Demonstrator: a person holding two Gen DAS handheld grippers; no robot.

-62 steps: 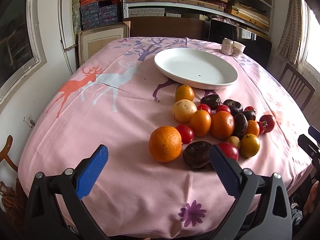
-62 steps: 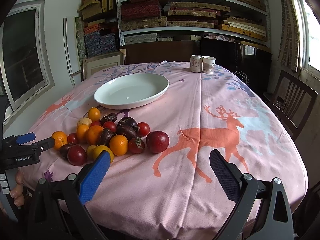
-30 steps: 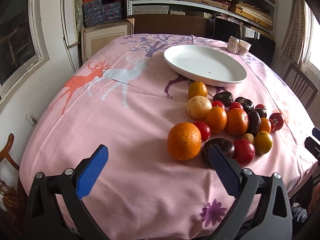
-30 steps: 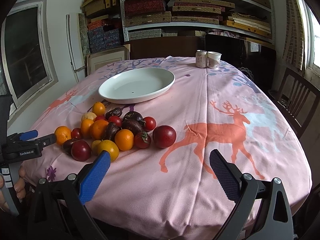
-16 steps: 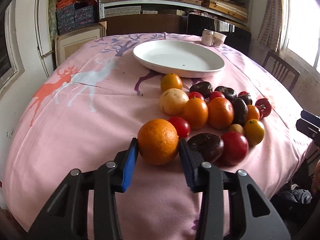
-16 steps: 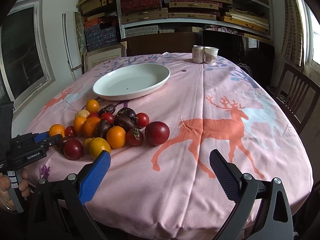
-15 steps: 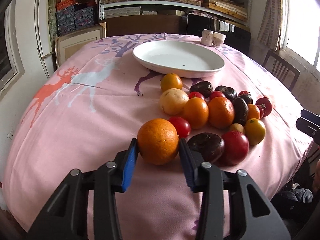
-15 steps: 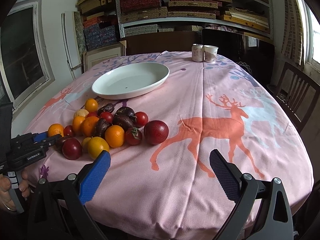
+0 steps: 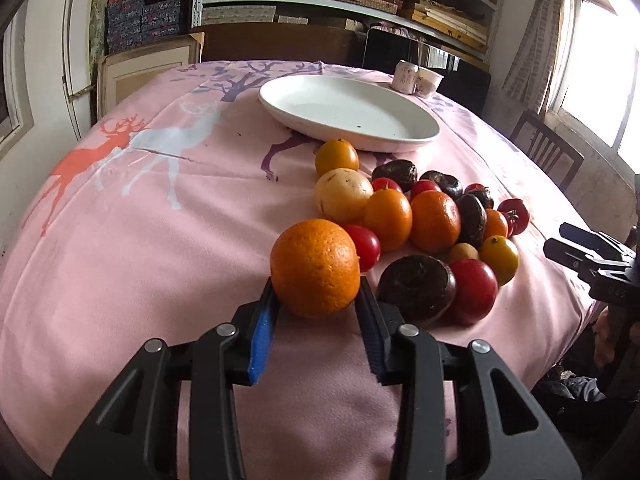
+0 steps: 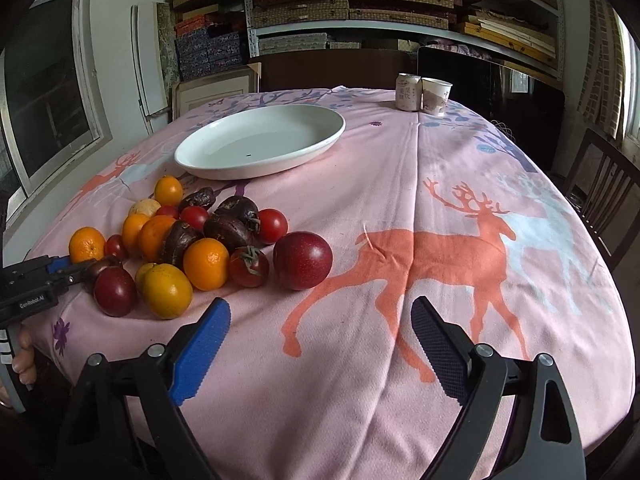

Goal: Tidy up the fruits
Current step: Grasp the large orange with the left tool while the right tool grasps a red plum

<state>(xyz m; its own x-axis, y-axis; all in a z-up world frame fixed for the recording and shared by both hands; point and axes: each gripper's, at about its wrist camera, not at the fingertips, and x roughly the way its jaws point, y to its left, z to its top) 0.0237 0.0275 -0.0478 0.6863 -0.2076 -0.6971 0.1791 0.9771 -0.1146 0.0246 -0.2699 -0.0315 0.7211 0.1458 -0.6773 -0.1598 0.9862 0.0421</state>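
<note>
My left gripper [image 9: 316,300] is shut on a large orange [image 9: 315,267] at the near left end of a fruit pile [image 9: 424,220]; the orange sits on or just above the pink tablecloth. The pile holds oranges, red tomatoes, dark purple fruits and a pale yellow fruit. A white oval plate [image 9: 348,114] lies empty behind the pile. In the right wrist view my right gripper [image 10: 320,332] is open and empty above the cloth, in front of a big red plum [image 10: 303,255]. The plate [image 10: 260,146], the held orange [image 10: 86,244] and the left gripper [image 10: 60,270] show there too.
A drink can [image 10: 408,91] and a paper cup [image 10: 436,95] stand at the table's far edge. A dark wooden chair [image 10: 604,196] is at the right. Shelves with boxes fill the back wall. The near table edge drops off just below both grippers.
My left gripper moved in on the large orange and closed from wide open to shut on it. The right gripper stayed open and barely shifted.
</note>
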